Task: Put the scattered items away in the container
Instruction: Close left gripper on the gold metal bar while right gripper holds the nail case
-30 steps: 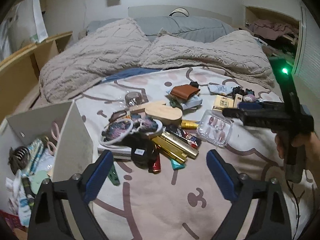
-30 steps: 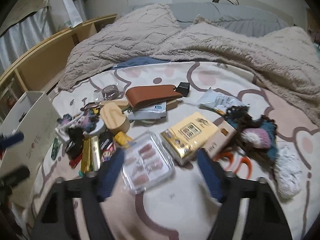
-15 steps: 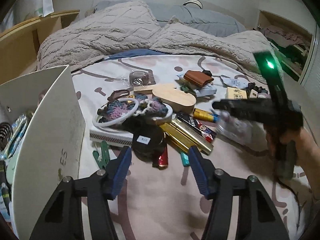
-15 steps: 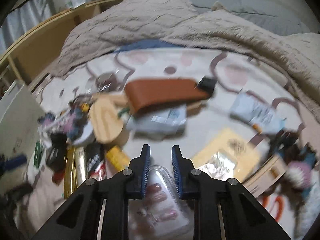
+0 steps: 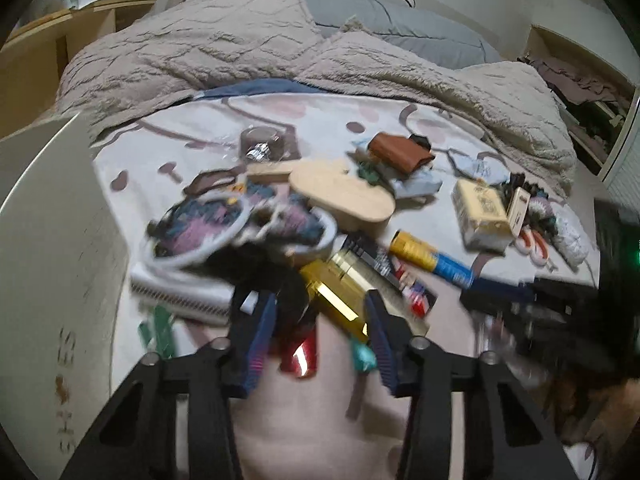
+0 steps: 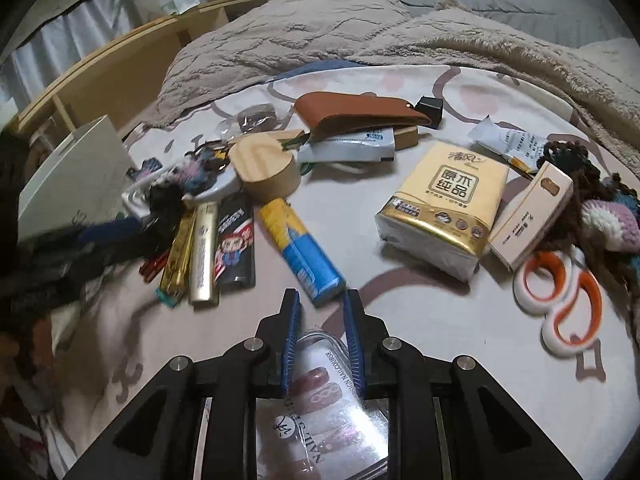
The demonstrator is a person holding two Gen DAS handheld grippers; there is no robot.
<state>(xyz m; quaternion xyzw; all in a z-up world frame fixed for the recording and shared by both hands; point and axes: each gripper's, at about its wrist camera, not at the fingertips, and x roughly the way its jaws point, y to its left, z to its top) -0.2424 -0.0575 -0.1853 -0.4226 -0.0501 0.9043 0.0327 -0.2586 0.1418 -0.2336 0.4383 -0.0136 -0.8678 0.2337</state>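
Note:
Scattered items lie on a bed sheet. My right gripper [image 6: 320,308] is shut on a clear box of press-on nails [image 6: 324,412] and holds it above the sheet. My left gripper [image 5: 320,308] is open, its blue fingers on either side of a gold tube [image 5: 334,294] and a red item [image 5: 300,354] in the pile. The white container [image 5: 44,264] stands at the left; it also shows in the right wrist view [image 6: 76,176]. A yellow-and-blue tube [image 6: 300,250] lies just ahead of the right gripper.
A tissue pack [image 6: 444,208], a cream box [image 6: 532,216], orange-handled scissors [image 6: 560,300], a brown leather case [image 6: 360,114], a wooden piece [image 6: 268,168] and crocheted yarn [image 6: 608,220] lie on the sheet. A rumpled beige blanket [image 5: 280,52] covers the far bed.
My right gripper has lifted the nail box off the sheet and pulled back. My left gripper has moved forward into the pile and narrowed around the gold tube.

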